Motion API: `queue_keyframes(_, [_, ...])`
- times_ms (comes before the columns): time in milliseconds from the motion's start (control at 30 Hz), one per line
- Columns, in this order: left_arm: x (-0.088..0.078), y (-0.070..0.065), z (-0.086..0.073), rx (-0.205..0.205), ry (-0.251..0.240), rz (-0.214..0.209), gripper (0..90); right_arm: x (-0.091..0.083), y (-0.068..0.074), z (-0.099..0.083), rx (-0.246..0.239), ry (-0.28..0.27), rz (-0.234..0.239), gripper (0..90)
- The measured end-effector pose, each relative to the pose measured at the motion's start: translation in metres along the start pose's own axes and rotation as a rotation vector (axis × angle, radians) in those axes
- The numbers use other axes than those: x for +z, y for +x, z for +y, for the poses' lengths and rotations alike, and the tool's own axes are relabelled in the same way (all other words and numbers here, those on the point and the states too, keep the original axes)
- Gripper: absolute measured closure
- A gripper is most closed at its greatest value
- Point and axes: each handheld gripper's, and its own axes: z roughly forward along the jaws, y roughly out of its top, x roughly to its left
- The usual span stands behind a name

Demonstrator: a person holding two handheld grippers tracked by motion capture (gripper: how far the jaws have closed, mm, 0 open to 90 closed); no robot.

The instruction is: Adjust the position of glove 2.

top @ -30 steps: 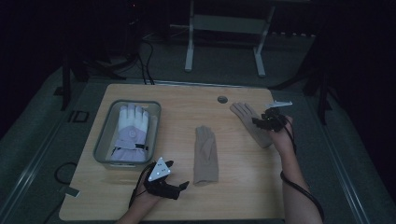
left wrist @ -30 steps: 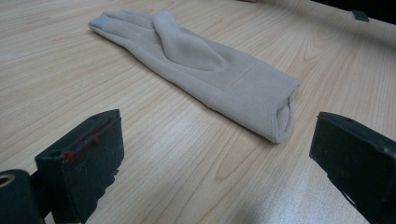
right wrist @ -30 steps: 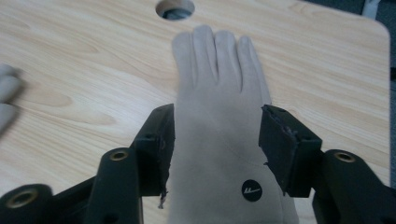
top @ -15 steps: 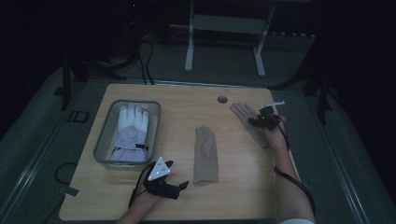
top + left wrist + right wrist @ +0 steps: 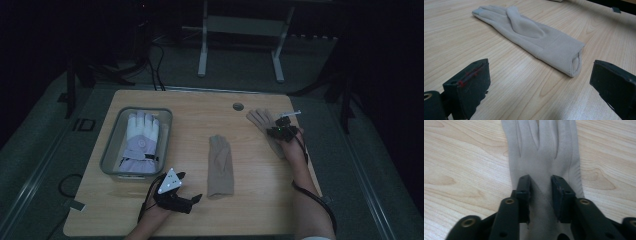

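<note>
A beige glove (image 5: pixel 259 119) lies flat at the table's right, fingers pointing away from the person. My right gripper (image 5: pixel 281 131) rests on its palm. Its jaws have just been closing, and in the right gripper view (image 5: pixel 541 192) they pinch a raised fold of this glove (image 5: pixel 544 145). A second beige glove (image 5: pixel 220 165) lies in the middle of the table. My left gripper (image 5: pixel 190 187) sits low beside that glove's cuff. In the left gripper view (image 5: pixel 536 85) the jaws stand wide open with nothing between them, and the glove's cuff (image 5: pixel 564 55) is just ahead.
A grey tray (image 5: pixel 111 150) at the left holds a white and lavender glove (image 5: pixel 140 137). A round hole (image 5: pixel 238 106) is set in the tabletop near the far edge. Metal stand legs (image 5: pixel 202 55) rise behind the table. Bare wood (image 5: pixel 260 200) lies between the two hands.
My right gripper has sunk onto the right glove and its jaws have drawn together on the fabric. The left gripper and the other gloves have stayed where they were.
</note>
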Motion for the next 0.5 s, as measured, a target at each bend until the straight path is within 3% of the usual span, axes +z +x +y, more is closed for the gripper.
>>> queue_keyframes(267, [0.0,0.0,0.0,-0.002,0.0,0.006,3.3,-0.008,0.006,-0.002,0.116,0.011,-0.045,76.1])
queue_keyframes(500, [0.0,0.0,0.0,-0.001,-0.003,0.007,3.3,-0.038,0.014,-0.012,0.211,-0.07,-0.038,76.4])
